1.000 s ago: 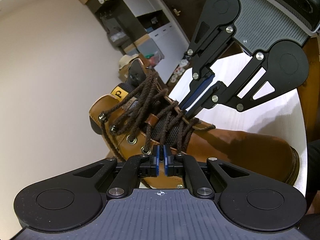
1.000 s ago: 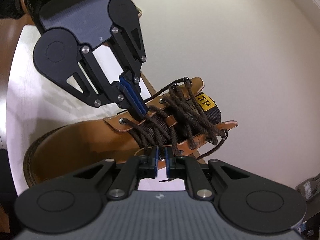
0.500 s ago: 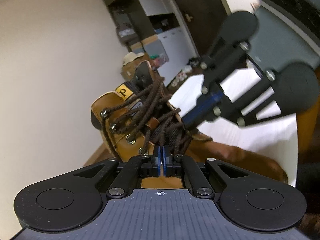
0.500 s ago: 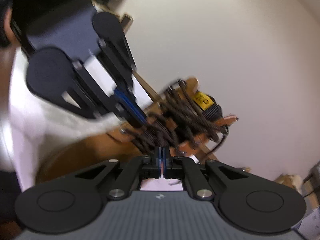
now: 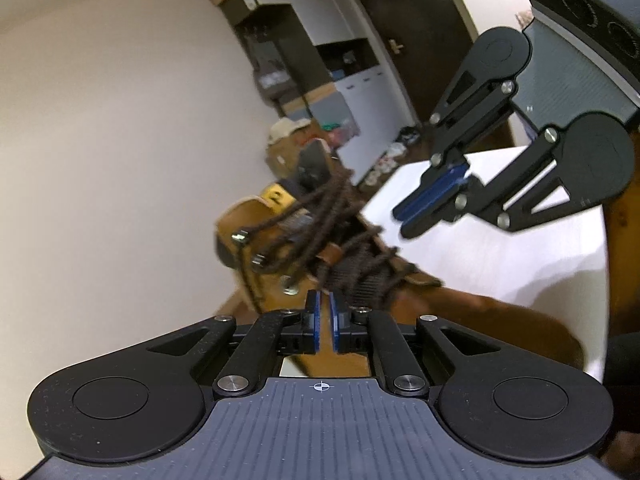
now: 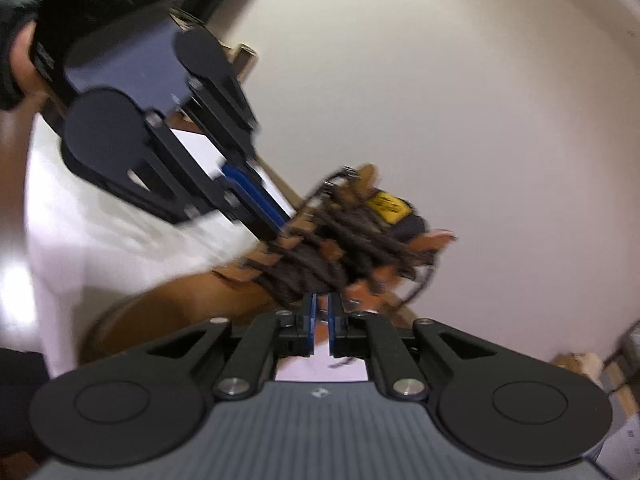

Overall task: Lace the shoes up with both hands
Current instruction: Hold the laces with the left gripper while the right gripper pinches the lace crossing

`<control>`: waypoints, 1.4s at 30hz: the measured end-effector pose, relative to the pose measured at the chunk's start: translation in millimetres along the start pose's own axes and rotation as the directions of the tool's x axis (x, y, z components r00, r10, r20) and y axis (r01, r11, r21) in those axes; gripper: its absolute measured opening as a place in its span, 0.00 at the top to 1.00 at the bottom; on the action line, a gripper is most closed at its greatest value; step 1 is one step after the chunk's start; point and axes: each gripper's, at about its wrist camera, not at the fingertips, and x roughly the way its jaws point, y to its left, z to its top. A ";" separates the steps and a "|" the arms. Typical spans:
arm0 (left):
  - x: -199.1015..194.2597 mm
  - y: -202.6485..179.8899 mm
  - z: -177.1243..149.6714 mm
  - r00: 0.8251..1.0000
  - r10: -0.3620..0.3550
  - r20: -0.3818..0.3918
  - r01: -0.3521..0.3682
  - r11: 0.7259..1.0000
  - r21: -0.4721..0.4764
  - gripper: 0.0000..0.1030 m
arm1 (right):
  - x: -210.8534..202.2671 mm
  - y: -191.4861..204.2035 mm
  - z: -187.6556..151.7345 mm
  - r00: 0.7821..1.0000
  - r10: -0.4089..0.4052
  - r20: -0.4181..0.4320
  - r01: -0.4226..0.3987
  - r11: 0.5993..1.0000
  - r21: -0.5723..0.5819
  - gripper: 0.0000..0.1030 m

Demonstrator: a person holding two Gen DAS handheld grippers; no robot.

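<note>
A tan leather boot (image 5: 460, 312) with dark brown laces (image 5: 320, 216) lies on a white table (image 5: 500, 248). My left gripper (image 5: 324, 300) sits just short of the lower eyelets. Its jaws are opening, and the narrow gap between them holds no lace. My right gripper (image 5: 400, 220) hovers over the table to the right of the laces, clear of them. In the blurred right wrist view the boot (image 6: 168, 300) and laces (image 6: 340, 240) lie ahead. The right gripper (image 6: 320, 304) is opening with nothing between its pads. The left gripper (image 6: 280, 232) has its tip at the boot's far side.
White cabinets with cardboard boxes (image 5: 304, 12) and a dark door (image 5: 400, 32) stand at the back. A box with clutter (image 5: 288, 144) sits behind the boot. A beige wall fills the left. A person's hand (image 6: 20, 64) holds the left gripper.
Both grippers have drawn back and up from the laces. The right one has left the lacing and now hangs over the table. Both pairs of jaws shut, then parted slightly.
</note>
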 end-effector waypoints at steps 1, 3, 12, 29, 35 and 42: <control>0.4 0.5 0.8 1.000 0.003 -0.004 -0.002 1.000 0.014 0.92 | 1.3 -0.5 -1.1 1.000 -0.009 -0.008 0.009 1.000 -0.007 0.94; 1.1 0.0 2.1 1.000 -0.007 -0.007 0.007 0.999 0.039 0.92 | 6.7 -8.7 -3.4 1.000 -0.012 -0.008 0.012 1.000 -0.017 0.93; 7.9 -12.3 3.3 1.000 0.014 -0.023 -0.011 0.990 0.140 0.91 | 46.1 -13.0 -2.4 1.000 -0.012 -0.005 0.012 0.998 -0.065 0.87; 18.1 -8.8 13.7 0.999 -0.040 -0.002 0.040 0.999 0.018 0.98 | 50.8 -6.9 -0.3 1.000 0.011 0.002 -0.011 1.000 -0.007 0.97; 17.6 -10.8 17.1 1.000 -0.009 -0.002 0.009 0.998 0.061 0.95 | 46.4 -1.4 -2.6 1.000 -0.012 0.007 0.013 0.999 -0.045 0.96; 12.9 -16.9 17.0 0.996 0.080 0.039 -0.086 0.980 0.181 0.92 | 37.1 -8.4 -5.7 0.997 -0.072 0.036 0.075 0.995 -0.063 0.89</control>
